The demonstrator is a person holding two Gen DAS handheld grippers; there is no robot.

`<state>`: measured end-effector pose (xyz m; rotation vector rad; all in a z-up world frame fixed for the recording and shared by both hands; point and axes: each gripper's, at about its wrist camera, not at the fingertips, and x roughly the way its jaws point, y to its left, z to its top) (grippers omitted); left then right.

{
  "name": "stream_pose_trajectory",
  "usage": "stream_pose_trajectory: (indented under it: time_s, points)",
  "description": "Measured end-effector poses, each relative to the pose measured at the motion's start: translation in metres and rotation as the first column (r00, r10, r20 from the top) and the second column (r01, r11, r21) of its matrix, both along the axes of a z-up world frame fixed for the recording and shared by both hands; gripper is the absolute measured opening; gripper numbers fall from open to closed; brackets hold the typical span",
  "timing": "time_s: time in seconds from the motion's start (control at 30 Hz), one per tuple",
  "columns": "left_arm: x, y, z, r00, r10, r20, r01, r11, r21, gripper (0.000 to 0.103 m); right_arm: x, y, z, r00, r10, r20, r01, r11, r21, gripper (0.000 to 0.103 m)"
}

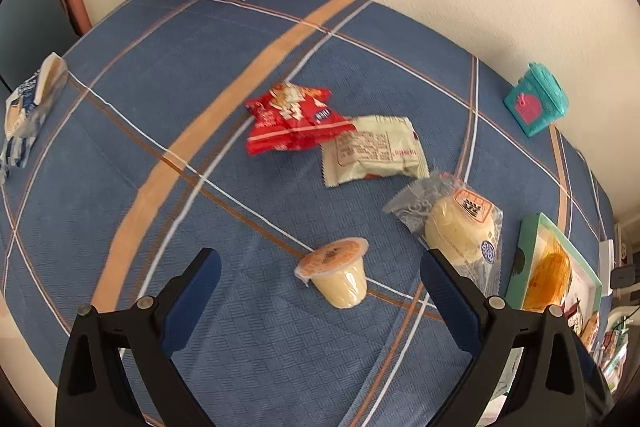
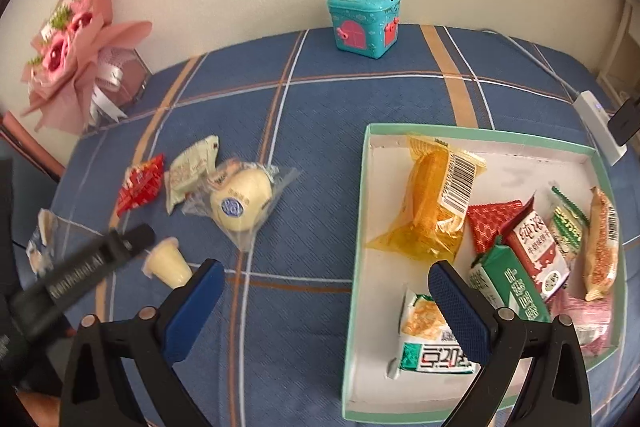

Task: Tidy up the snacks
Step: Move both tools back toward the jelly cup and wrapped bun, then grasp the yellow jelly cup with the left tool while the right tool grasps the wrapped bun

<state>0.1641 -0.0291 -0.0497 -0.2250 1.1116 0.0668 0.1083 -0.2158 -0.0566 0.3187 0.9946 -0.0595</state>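
In the left wrist view my left gripper (image 1: 320,263) is open and empty, just above a small pudding cup (image 1: 336,277) with an orange lid that lies between its fingers. Beyond it lie a round bun in clear wrap (image 1: 460,231), a beige packet (image 1: 372,151) and a red packet (image 1: 292,119). In the right wrist view my right gripper (image 2: 326,277) is open and empty over the left rim of the green-edged box (image 2: 360,211), which holds several snacks. The pudding cup (image 2: 168,263), bun (image 2: 240,205) and left gripper arm (image 2: 80,279) show at the left.
A blue plaid cloth (image 1: 180,87) covers the table. A teal toy house (image 2: 362,21) stands at the back by the wall. A pink bouquet (image 2: 72,43) stands at the back left. A blue-white packet (image 1: 28,111) lies at the left edge. A white device (image 2: 600,123) sits at the right.
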Motion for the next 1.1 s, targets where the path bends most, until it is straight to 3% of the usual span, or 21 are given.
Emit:
stream_pose_trajectory:
  time_s: [0.13, 0.27, 0.53, 0.77, 1.1]
  points:
    - [0.004, 0.001, -0.008, 0.999, 0.009, -0.032, -0.008, 1.000, 0.011, 0.100, 0.009, -0.005, 0.002, 0.999, -0.021, 0.033, 0.018, 0.995, 0.097, 0.102]
    - [0.008, 0.005, -0.020, 0.997, 0.026, -0.067, -0.028, 0.999, -0.029, 0.100, 0.018, -0.003, 0.001, 0.998, -0.034, 0.051, 0.025, 0.985, 0.170, 0.095]
    - [0.018, 0.003, -0.033, 0.995, 0.028, -0.101, -0.034, 0.998, -0.059, 0.096, 0.039, 0.015, -0.010, 0.999, 0.009, 0.050, -0.021, 0.967, 0.253, 0.083]
    - [0.031, 0.009, -0.051, 0.990, 0.043, -0.133, -0.054, 0.996, -0.076, 0.082, 0.051, 0.013, -0.028, 1.000, 0.001, 0.016, -0.006, 0.961, 0.278, 0.082]
    - [0.034, 0.009, -0.052, 0.991, 0.047, -0.128, -0.060, 0.993, -0.101, 0.047, 0.068, 0.026, -0.044, 1.000, 0.027, 0.002, -0.026, 0.944, 0.329, 0.060]
